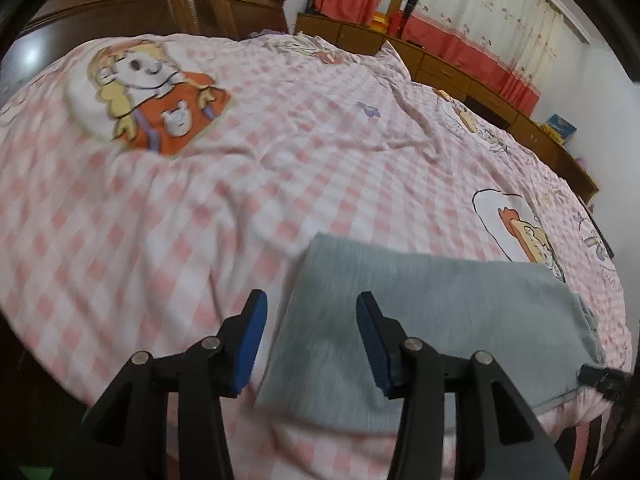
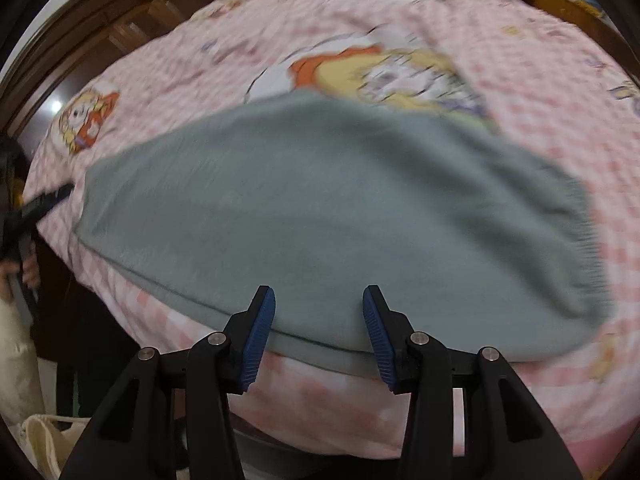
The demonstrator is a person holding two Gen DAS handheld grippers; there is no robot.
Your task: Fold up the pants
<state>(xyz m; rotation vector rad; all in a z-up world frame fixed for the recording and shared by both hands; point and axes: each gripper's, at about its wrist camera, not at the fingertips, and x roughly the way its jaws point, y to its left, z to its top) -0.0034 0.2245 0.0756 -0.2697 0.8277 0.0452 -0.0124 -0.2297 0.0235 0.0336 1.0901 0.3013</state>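
The grey pants (image 2: pixel 320 216) lie flat on the bed, folded into a long band on the pink checked bed cover (image 1: pixel 248 184), near the edge of the bed that is close to the cameras. In the right wrist view the band goes from the lower left to the right, and at the right end I can see the ribbed waistband (image 2: pixel 588 248). The right gripper (image 2: pixel 319 320) is above the near long edge of the pants, its two blue pads wide apart and nothing between them; whether the pads touch the cloth I cannot tell, because the picture is blurred. The left gripper (image 1: pixel 311 328) is at the other end of the pants, over the left short edge of the band, also with its jaws spread and holding nothing; one pad is over the bed cover and the other pad (image 1: pixel 370 344) is over the grey cloth. In the right wrist view the left gripper appears as a dark shape at the far left end of the pants, and below it a hand (image 2: pixel 28 272) of the person is partly visible. The bed cover has cartoon pictures, one of them a figure in orange (image 1: pixel 160 96). Behind the bed stand a dark wooden wardrobe (image 1: pixel 160 4) and a low wooden cabinet (image 1: pixel 460 68) under curtains (image 1: pixel 480 12) with a red border.
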